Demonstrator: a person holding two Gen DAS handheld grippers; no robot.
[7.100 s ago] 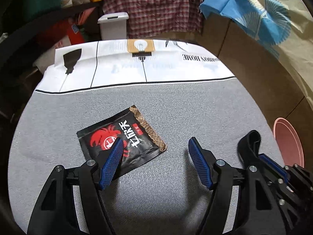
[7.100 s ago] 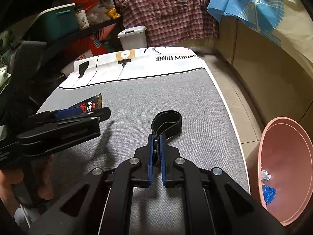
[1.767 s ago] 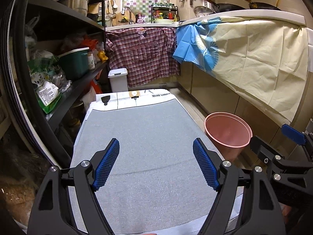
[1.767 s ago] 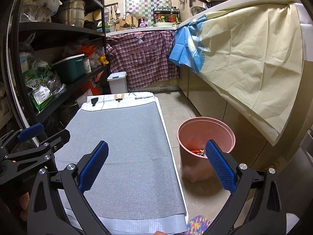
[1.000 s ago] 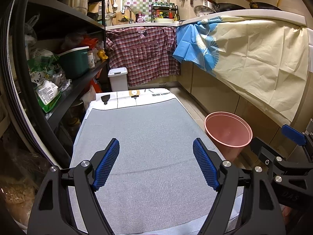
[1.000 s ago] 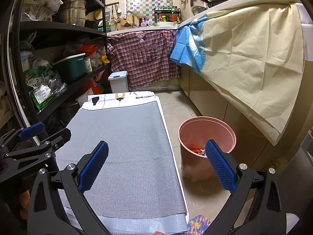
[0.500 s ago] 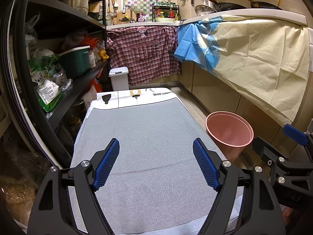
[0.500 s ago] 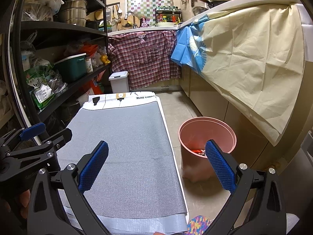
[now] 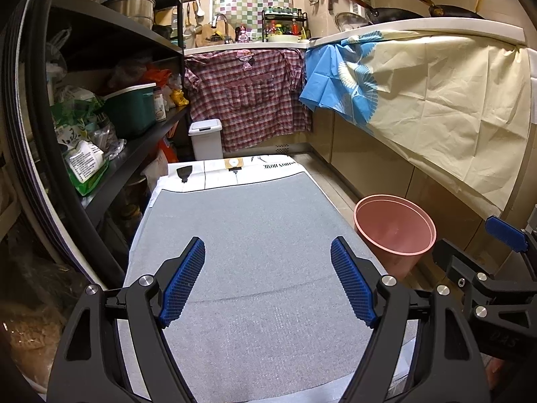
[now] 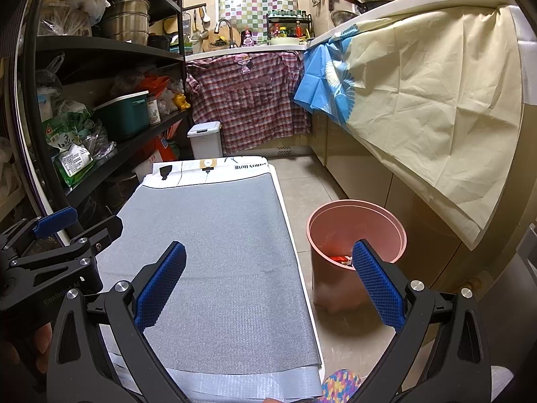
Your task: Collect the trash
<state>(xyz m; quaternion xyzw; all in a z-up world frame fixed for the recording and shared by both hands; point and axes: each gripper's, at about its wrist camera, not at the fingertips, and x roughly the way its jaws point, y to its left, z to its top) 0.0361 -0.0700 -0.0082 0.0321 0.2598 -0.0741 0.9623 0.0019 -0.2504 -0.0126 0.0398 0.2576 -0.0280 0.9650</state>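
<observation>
A pink bin (image 9: 394,230) (image 10: 355,235) stands on the floor to the right of the grey-topped table (image 9: 241,235) (image 10: 214,235). Red wrapper trash (image 10: 339,259) lies at the bottom of the bin. My left gripper (image 9: 268,282) hangs open above the near part of the table, nothing between its blue pads. My right gripper (image 10: 268,288) is open too, held over the table's right edge and the floor, with the bin behind its right finger. The right gripper (image 9: 496,268) also shows at the right of the left wrist view; the left gripper (image 10: 60,241) shows at the left of the right wrist view.
Black shelves (image 9: 110,107) packed with bags and tubs run along the left. A white lidded bin (image 9: 205,137) stands beyond the table's far end. A counter draped with cream cloth (image 10: 436,94) lines the right side. A tiled floor strip (image 10: 302,188) lies between table and counter.
The black snack packet and the black band seen on the table 7 s ago are gone from it, and both grippers have pulled back and up. Over the last second almost nothing moves.
</observation>
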